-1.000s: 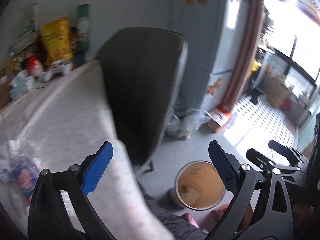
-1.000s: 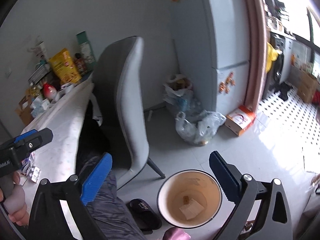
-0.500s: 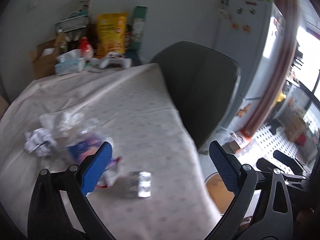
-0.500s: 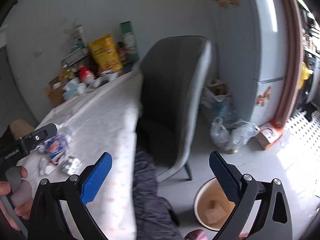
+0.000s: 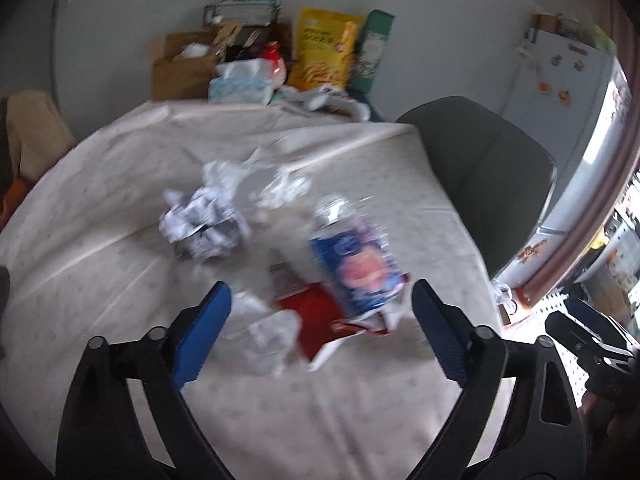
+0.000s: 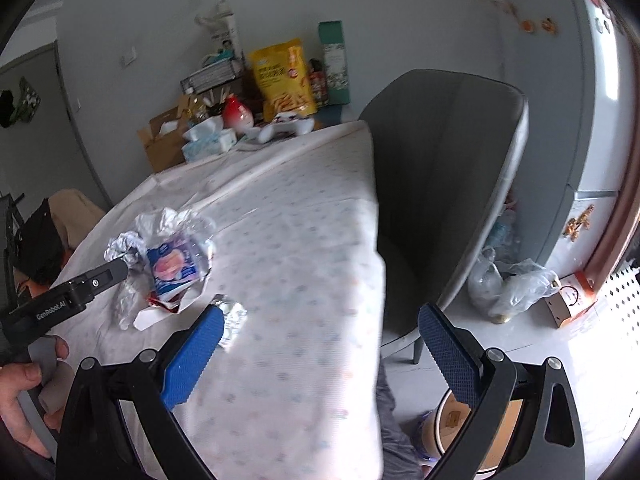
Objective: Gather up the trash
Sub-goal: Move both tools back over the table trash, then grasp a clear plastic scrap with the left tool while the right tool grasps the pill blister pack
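A heap of trash lies on the white-clothed table [image 5: 120,272]: a crumpled paper ball [image 5: 202,226], a crushed plastic bottle with a blue label [image 5: 354,260], a red wrapper [image 5: 320,320] and clear crumpled plastic [image 5: 268,338]. My left gripper [image 5: 320,330] is open and empty, hovering just above the wrapper and plastic. My right gripper [image 6: 318,362] is open and empty over the table's right edge. A foil blister pack [image 6: 232,318] lies by its left finger. The bottle [image 6: 174,266] and the left gripper [image 6: 68,300] show at left. The bin [image 6: 496,436] stands on the floor below.
A grey chair [image 6: 444,184] stands at the table's right side. Boxes, a tissue pack [image 6: 204,142], a yellow snack bag [image 6: 282,76] and a game controller [image 6: 288,128] crowd the far end. Plastic bags [image 6: 508,284] and a carton lie by the fridge [image 6: 580,80].
Both grippers have swung up and left from the floor bin toward the table. The left gripper now hovers over the trash heap. Both stay open and empty.
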